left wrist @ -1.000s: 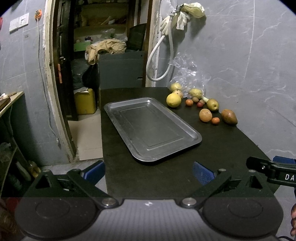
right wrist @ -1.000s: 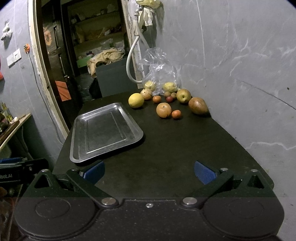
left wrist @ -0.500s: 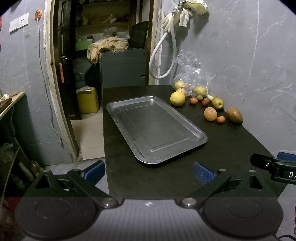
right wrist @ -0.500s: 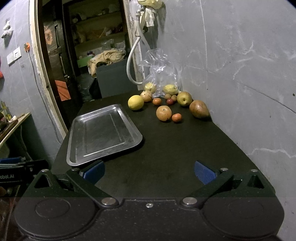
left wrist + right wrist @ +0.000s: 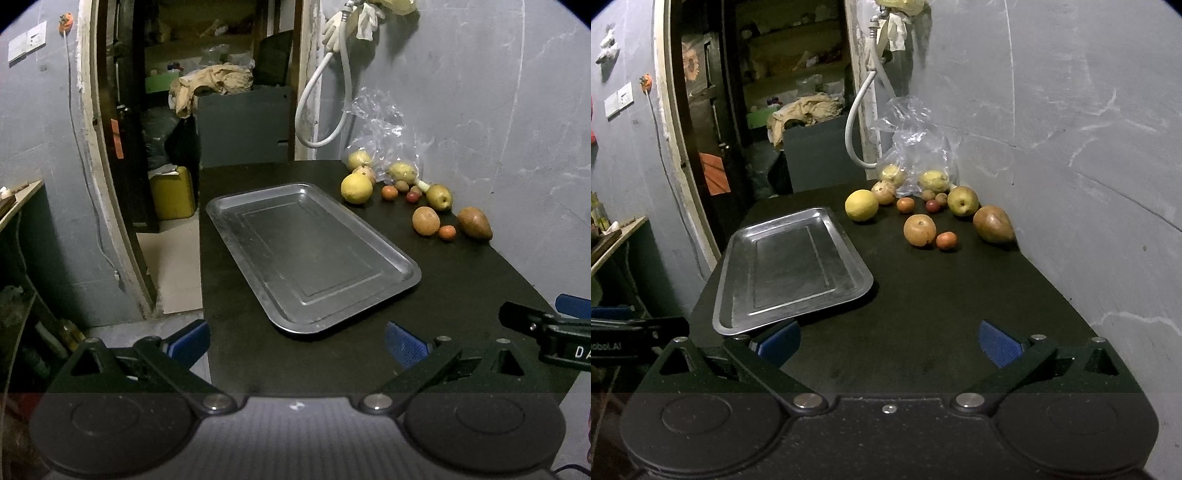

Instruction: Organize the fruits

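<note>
Both grippers have drifted a little along the table's near end since a second ago, so the metal tray (image 5: 314, 254) now sits slightly more to the right in the left wrist view and closer to the lower left in the right wrist view; nothing on the table has shifted. Left gripper (image 5: 297, 339) hangs over the near edge of the black table (image 5: 461, 295) with its blue-padded fingers (image 5: 404, 343) spread wide and nothing between them. Right gripper (image 5: 888, 341) is likewise spread wide and empty, its left pad (image 5: 777, 341) just in front of the tray's near corner. Bare of fruit, the tray lies at an angle on the left half of the table. All the fruits are grouped at the far right corner against the grey wall (image 5: 1071, 147): a yellow round fruit (image 5: 861, 205) nearest the tray's far end, a brownish apple (image 5: 919, 230) with a small orange fruit (image 5: 946, 240) just beside it, a brown pear (image 5: 993, 224) close to the wall, a green-yellow pear (image 5: 963, 200) behind it, and several small reddish and brown fruits (image 5: 905, 205) between them. Behind these, a clear plastic bag (image 5: 916, 147) holds two more yellow fruits. From the wall above hangs a white hose (image 5: 853, 129)
</note>
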The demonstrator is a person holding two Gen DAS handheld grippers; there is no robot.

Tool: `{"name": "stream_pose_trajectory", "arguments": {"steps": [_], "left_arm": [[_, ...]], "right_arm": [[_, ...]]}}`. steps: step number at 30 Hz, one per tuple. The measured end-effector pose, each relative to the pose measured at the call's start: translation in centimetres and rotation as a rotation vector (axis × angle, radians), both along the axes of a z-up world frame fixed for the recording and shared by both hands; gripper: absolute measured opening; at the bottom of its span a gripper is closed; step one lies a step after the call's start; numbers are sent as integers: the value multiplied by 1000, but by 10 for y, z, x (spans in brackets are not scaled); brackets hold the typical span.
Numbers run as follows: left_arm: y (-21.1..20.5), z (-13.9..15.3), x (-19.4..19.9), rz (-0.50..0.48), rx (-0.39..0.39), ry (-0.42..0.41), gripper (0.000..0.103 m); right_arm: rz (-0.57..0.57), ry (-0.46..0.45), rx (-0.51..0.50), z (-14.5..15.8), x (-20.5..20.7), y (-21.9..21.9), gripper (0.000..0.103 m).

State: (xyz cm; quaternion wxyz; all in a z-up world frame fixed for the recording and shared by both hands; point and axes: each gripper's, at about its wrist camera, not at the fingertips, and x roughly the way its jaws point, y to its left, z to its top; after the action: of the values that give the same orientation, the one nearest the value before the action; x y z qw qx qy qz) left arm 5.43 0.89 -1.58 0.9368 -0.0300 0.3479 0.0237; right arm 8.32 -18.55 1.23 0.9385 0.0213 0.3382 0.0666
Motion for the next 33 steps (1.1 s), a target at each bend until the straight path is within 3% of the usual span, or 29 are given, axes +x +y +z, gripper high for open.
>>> {"name": "stream_pose_trajectory", "arguments": {"steps": [17, 27, 33], "left_arm": [[15, -9, 53, -71, 41, 52, 102], [11, -8, 95, -99, -46, 104, 102], [-6, -1, 133, -81, -96, 129, 102]], "right_arm": [[-16, -44, -123, -5, 43, 28, 103], [-23, -63, -187, 7, 71, 17, 103], [17, -41, -211, -3, 113, -1, 103]]}}
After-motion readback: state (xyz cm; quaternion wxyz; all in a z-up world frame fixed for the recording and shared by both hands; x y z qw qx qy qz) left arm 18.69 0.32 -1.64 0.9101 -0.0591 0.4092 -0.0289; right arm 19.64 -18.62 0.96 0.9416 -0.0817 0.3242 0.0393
